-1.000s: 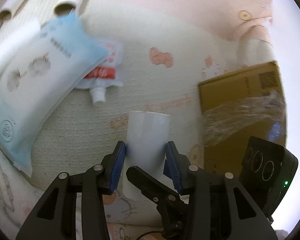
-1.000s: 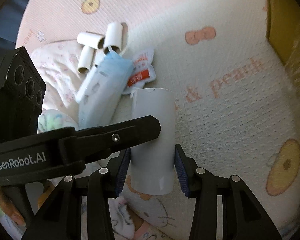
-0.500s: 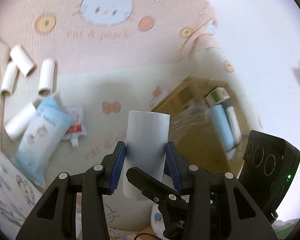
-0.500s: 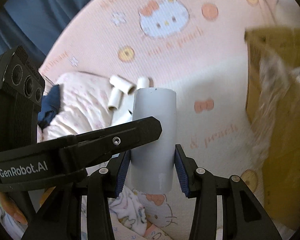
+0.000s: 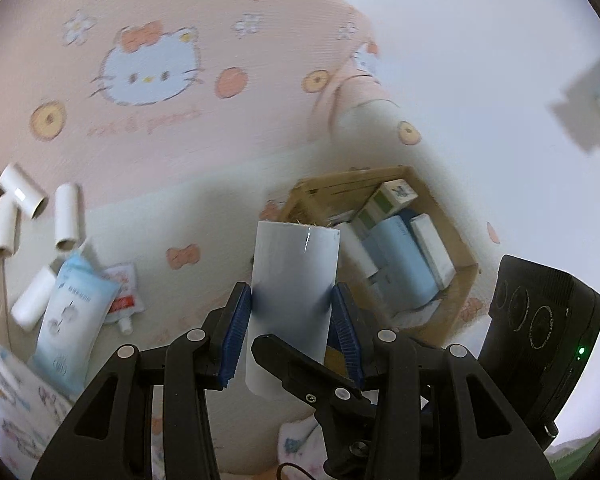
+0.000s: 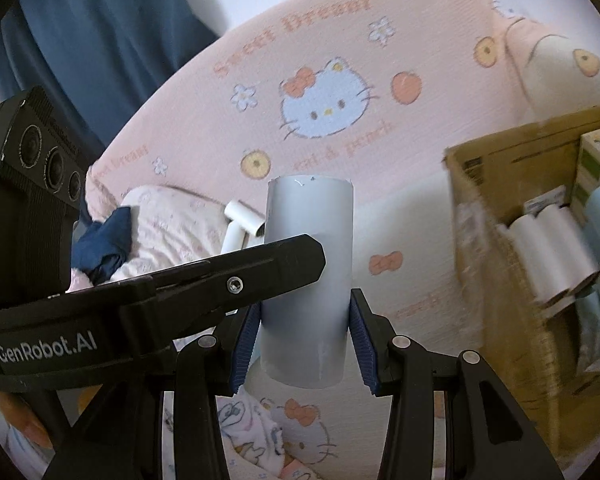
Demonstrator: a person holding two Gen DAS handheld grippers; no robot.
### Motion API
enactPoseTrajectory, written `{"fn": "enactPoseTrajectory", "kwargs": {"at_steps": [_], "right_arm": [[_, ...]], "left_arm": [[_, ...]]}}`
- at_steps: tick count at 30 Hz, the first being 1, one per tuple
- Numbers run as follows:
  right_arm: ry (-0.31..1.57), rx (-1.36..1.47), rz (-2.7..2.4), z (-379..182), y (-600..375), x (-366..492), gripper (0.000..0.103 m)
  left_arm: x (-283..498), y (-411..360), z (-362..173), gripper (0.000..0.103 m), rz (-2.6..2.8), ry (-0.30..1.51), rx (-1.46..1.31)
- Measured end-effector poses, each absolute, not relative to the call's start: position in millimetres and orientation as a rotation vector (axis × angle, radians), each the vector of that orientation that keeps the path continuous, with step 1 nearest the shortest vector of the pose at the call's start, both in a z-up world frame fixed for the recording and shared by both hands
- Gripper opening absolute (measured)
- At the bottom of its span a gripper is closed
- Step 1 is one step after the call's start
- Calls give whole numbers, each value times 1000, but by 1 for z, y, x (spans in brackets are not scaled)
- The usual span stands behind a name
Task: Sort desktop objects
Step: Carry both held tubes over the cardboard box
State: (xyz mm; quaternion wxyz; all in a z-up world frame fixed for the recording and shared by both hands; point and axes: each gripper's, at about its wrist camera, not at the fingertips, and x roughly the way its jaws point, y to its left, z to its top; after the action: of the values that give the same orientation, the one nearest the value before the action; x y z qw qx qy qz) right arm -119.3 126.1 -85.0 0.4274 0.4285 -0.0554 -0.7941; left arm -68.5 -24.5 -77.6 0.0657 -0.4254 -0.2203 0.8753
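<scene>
1. Left gripper (image 5: 292, 324) clamps a white tube (image 5: 294, 292) (upright)
2. Right gripper (image 6: 304, 336) clamps a tube too (image 6: 308, 280)
3. Both tubes are held above the blanket (image 5: 160, 128), near the box (image 5: 452, 240)

Your left gripper (image 5: 292, 328) and right gripper (image 6: 304, 344) share one build: matte black arms, silver screws, ribbed blue pads (image 6: 358, 334). At the frame's left edge, white "GenRobot.AI" lettering marks one arm; the black camera block (image 5: 540, 328) shows three lenses and a green light.
</scene>
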Motion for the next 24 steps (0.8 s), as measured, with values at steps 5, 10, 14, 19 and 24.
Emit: {"fn": "enactPoseTrajectory", "kwargs": {"at_steps": [5,10,14,19,24], "right_arm": [[-129,1029,-2087,-65,150,-136,42],[-149,1000,-2172,-49,179,-158,42],[-139,986,-2232,-37,201,-180,42],[-166,964,-2276,-27,225,-206,42],[-149,996,-2282,-27,239,-230,41]], "left_arm": [[-103,-4,-64,46,2561,-652,-1260],[-140,21,-53,46,2474,-675,-1230],[-166,43,-43,46,2438,-665,-1209],[-193,70,-32,46,2417,-618,-1183],[-218,86,-40,46,2380,-627,-1229]]}}
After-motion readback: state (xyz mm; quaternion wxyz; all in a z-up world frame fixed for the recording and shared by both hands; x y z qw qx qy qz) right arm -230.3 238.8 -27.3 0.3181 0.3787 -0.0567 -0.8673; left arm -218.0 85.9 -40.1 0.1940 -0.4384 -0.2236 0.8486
